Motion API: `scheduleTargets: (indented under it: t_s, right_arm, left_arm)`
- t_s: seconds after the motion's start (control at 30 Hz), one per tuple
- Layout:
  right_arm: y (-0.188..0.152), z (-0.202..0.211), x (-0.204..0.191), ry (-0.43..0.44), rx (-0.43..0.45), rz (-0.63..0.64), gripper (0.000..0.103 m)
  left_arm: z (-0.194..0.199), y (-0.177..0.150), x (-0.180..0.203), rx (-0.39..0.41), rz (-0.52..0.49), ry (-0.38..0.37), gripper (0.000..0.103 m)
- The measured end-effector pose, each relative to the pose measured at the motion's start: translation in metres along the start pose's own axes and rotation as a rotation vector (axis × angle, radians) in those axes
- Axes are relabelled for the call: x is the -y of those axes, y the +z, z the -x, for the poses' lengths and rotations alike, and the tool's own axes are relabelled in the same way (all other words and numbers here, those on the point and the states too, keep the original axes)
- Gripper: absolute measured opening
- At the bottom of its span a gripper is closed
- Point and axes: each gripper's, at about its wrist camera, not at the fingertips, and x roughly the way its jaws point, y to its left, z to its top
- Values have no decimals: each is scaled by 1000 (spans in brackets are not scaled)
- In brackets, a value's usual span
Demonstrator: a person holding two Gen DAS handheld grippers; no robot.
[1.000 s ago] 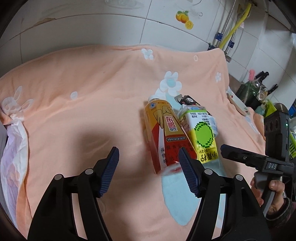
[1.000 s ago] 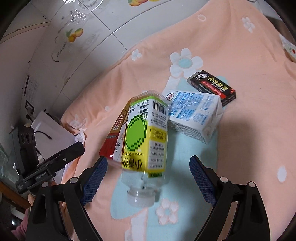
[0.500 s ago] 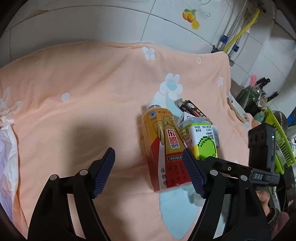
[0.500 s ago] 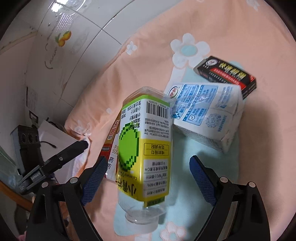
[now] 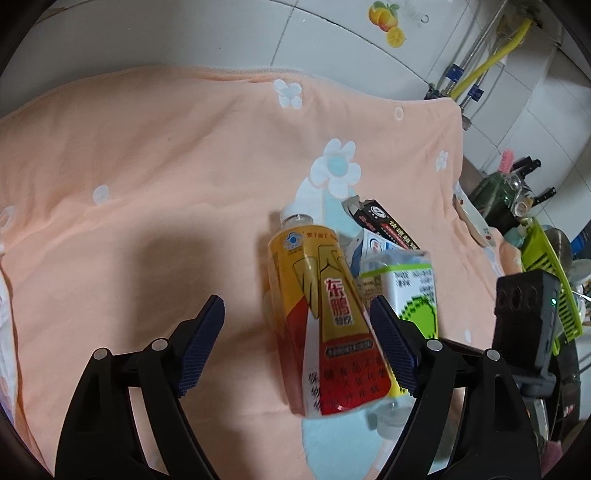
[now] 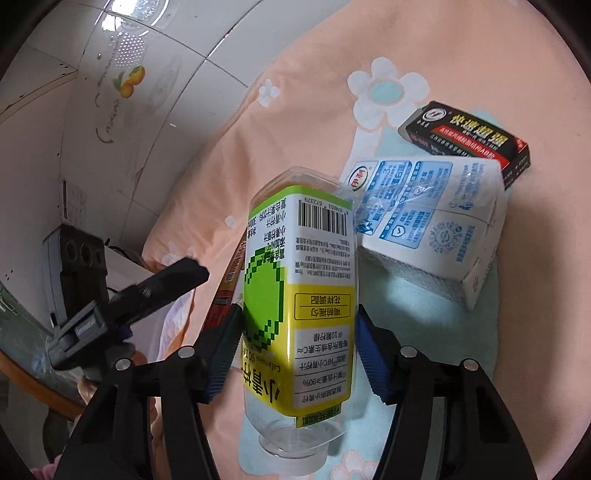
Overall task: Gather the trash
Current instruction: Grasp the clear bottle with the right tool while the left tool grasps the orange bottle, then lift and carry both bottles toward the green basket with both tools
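A clear bottle with a yellow-green label (image 6: 299, 306) lies on the peach flowered cloth (image 6: 461, 44). My right gripper (image 6: 297, 347) is shut on its sides, the blue pads touching the label. The same bottle also shows in the left wrist view (image 5: 410, 295). Beside it lies an orange-red bottle (image 5: 321, 332), white cap pointing away. My left gripper (image 5: 299, 347) is open, its jaws straddling the orange-red bottle without touching it. A white-blue milk carton (image 6: 432, 229) and a black box (image 6: 469, 142) lie behind.
The tiled wall (image 5: 221, 33) runs behind the cloth. A green dish rack (image 5: 550, 280), knives and pipes stand to the right in the left wrist view. A white bag (image 6: 122, 269) lies off the cloth's left edge in the right wrist view.
My right gripper moved forward and closed its jaws onto the yellow-green bottle. My left gripper moved forward and right until its open jaws straddle the orange-red bottle.
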Motion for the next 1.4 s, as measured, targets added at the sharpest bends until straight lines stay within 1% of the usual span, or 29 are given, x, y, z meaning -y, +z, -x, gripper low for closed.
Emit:
scheduleTargets:
  t_s: [0.13,0.2,0.47,0.57,0.8,0.87,0.97,1.0,1.07,1.17,1.3,1.4]
  right_arm:
    - [-5,11,-3,1,18,16,58]
    - [-9,16,-4,2,23,20,58]
    - [-27,48,-3,24,66,21,57]
    - [-31,58,-3,25,75,22,57]
    - [-39,71,-2,37,89,7,57]
    - [-42,76,-2,37,93,6,57]
    - [-45,81,-2,41,103,-3,56]
    - [-46,83,-2,42,107,-6,56]
    - [-49,88,-2,46,114,-13,56]
    - [-53,95,-2,50,126,-22,55]
    - [-60,107,-3,62,143,-36,54]
    - [-65,115,-2,64,155,-51,53]
  left_arm:
    - [-8,3,9,-8,-17,14,84]
    - [-14,5,13,-19,-25,19,88]
    - [-34,10,26,-44,-72,78,90]
    - [-42,9,33,-60,-114,114,93]
    - [-59,4,32,-117,-109,154,93]
    - [-60,1,32,-119,-110,153,91]
    - [-62,-3,34,-132,-124,147,78]
    - [-62,-5,35,-135,-125,131,74]
    - [-60,-8,37,-129,-133,139,74]
    - [-54,-13,38,-122,-140,132,73]
    - [-43,-20,40,-102,-144,113,72]
    - [-29,-27,41,-85,-138,84,72]
